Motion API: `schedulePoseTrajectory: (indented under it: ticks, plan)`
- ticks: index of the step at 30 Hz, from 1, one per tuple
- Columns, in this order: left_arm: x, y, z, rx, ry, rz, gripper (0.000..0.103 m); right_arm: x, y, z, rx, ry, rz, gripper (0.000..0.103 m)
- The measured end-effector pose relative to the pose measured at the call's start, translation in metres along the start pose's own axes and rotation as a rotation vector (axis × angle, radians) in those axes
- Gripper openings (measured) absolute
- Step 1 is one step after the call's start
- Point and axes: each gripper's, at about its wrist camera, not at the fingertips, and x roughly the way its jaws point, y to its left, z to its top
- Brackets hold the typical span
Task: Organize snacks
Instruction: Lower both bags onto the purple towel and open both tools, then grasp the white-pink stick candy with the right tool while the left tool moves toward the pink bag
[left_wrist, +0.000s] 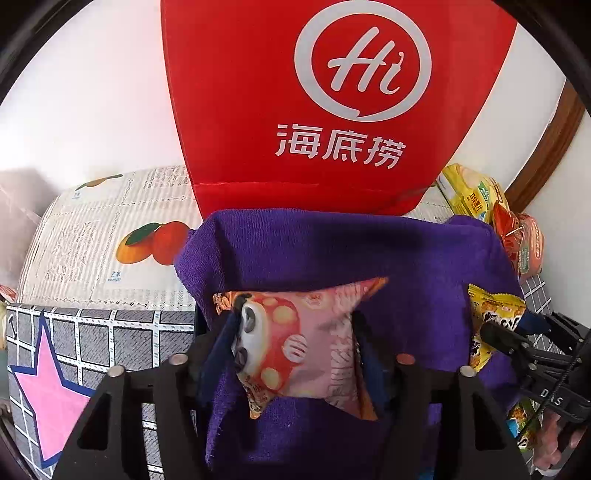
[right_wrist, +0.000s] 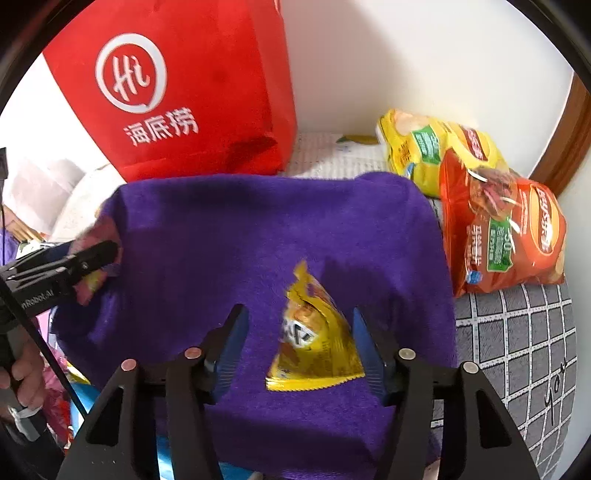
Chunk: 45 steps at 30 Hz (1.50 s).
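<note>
A purple towel (left_wrist: 332, 251) is spread in front of a red bag (left_wrist: 332, 110) with a white logo. A pink snack packet (left_wrist: 295, 347) lies on the towel between the fingers of my left gripper (left_wrist: 294, 317). The jaws stand apart at the packet's two sides and are open. In the right wrist view a yellow snack packet (right_wrist: 314, 347) lies on the towel (right_wrist: 240, 229) inside my right gripper (right_wrist: 298, 310). That gripper is open too, with a clear gap on the packet's left side. The two grippers sit side by side.
A yellow chip bag (right_wrist: 424, 147) and an orange chip bag (right_wrist: 506, 229) lie at the right by the wall. A grey checked cloth (right_wrist: 517, 332) covers the surface, with a fruit-print cloth (left_wrist: 110, 236) behind. More packets show below the towel's edges.
</note>
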Motion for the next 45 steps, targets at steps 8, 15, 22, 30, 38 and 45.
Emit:
schedulePoseTrajectory:
  ticks: [8, 15, 22, 30, 38, 45]
  plan:
    - [-0.030, 0.001, 0.005, -0.024, -0.063, -0.050, 0.075, -0.045, -0.002, 0.000, 0.066, -0.154, -0.014, 0.064]
    - [-0.071, 0.002, -0.001, 0.002, -0.134, -0.099, 0.075, -0.097, -0.017, -0.022, 0.124, -0.251, -0.043, 0.064]
    - [-0.107, 0.005, -0.018, -0.005, -0.175, -0.110, 0.075, -0.118, -0.029, -0.082, 0.073, -0.193, -0.072, 0.064]
    - [-0.135, 0.019, -0.051, -0.027, -0.167, -0.099, 0.074, -0.114, -0.054, -0.139, 0.142, -0.157, -0.149, 0.056]
    - [-0.137, 0.039, -0.081, -0.063, -0.144, -0.059, 0.074, -0.092, -0.072, -0.159, 0.219, -0.123, -0.116, 0.048]
    - [-0.132, 0.053, -0.090, -0.086, -0.117, -0.029, 0.074, -0.051, -0.065, -0.160, 0.218, -0.086, -0.117, 0.048]
